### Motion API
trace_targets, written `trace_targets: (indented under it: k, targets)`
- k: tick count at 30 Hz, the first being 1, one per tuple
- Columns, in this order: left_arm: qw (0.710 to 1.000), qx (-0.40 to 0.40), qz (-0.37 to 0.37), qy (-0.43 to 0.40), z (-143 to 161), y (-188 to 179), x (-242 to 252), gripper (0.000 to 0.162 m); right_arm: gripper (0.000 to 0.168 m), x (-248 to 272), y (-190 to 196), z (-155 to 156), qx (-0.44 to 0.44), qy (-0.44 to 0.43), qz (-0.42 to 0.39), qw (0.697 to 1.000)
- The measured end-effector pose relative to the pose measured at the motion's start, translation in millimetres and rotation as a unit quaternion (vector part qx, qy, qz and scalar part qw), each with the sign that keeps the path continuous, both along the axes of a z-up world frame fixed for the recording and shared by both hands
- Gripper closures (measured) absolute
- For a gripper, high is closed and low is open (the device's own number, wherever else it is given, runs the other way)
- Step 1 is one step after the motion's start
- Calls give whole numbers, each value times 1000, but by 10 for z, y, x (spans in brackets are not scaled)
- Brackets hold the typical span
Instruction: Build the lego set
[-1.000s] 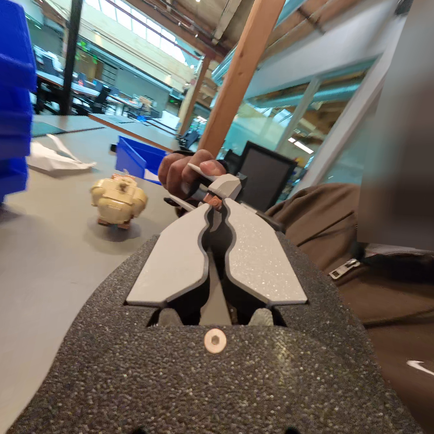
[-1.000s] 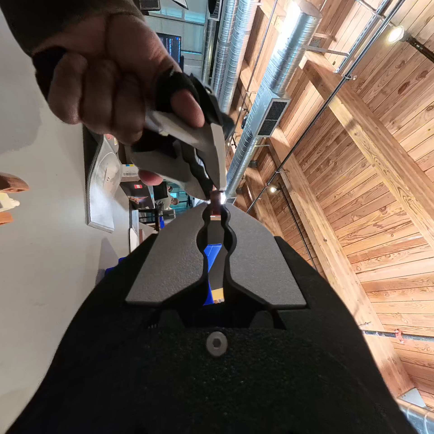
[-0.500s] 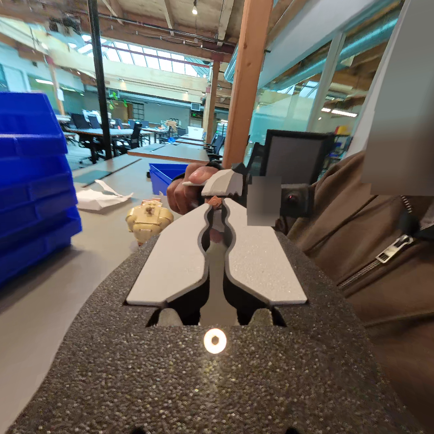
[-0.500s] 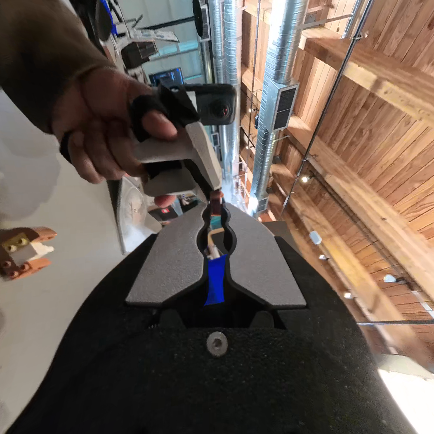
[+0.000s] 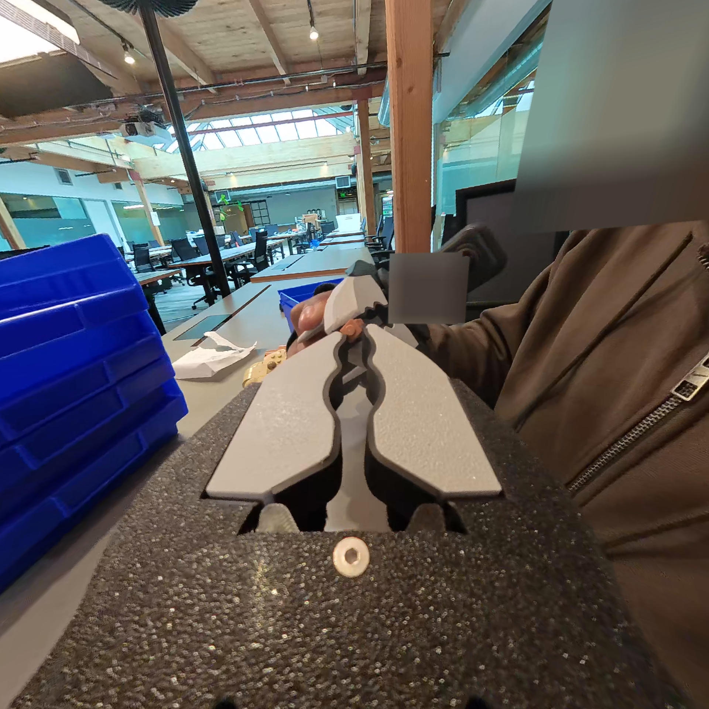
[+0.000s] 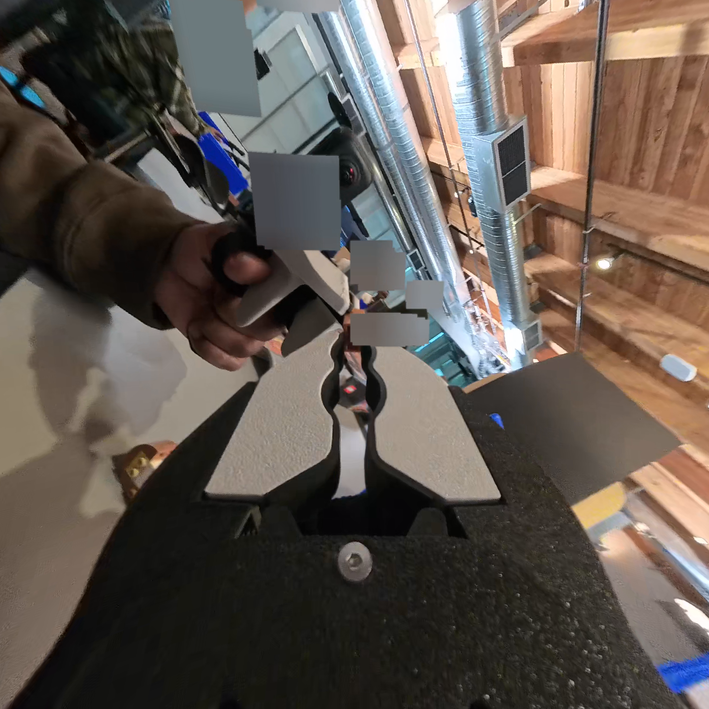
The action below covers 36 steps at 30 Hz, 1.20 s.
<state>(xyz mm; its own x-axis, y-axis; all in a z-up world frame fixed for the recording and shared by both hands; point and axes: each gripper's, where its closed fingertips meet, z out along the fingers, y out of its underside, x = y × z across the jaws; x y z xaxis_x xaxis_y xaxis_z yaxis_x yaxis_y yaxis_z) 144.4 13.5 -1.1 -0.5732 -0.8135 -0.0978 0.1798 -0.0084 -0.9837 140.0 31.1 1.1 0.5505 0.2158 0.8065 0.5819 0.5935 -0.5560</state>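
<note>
While both tools pinch it | orange brick (image 5: pixel 351 330) | orientation unclear

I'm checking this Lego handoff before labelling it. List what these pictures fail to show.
- Small orange piece: left wrist view, mostly covered by both grippers' fingertips; shape unclear.
- Same piece in the right wrist view: too dark and small, partly under a grey patch.
- Tan Lego figure: largely behind the left gripper.
- Figure in right wrist view: blurred, partly behind the right gripper.
</note>
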Motion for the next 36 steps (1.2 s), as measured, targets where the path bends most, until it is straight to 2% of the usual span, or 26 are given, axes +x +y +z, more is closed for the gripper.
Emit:
trace_targets:
  k: [2,6,9,13,16,19,22,24,25,28,32,36]
  targets:
    - [1000,-15,-21,3,11,-23,-21,155,161,-25,-30,-3,-23,19,30,999]
    - [987,-130,-92,19,143,52,-91,155,161,-119,-86,-67,-70,38,85,993]
    - [991,-113,-62,20,118,98,-54,155,160,-112,-55,-79,-62,30,69,995]
    - [998,-59,32,12,231,273,81,155,161,38,16,28,-33,44,17,998]
    - [990,-20,136,23,563,594,326,155,161,201,89,126,-16,73,-26,997]
    - [964,64,255,37,950,1044,690,154,161,324,141,194,-8,94,-63,994]
    - [925,128,350,70,1116,1627,1157,154,161,409,166,244,-5,113,-85,990]
    - [916,112,363,129,1004,1956,1450,152,161,470,179,264,-8,124,-96,988]
    - [915,85,366,148,951,2093,1557,146,161,499,182,276,-10,131,-100,986]
    - [921,25,353,161,828,2251,1666,133,160,589,178,333,-17,152,-109,982]
    - [929,17,348,126,704,2187,1459,128,160,759,247,470,-36,162,-141,976]
    - [940,26,324,100,485,1930,1100,127,160,1251,573,712,-109,145,-257,949]
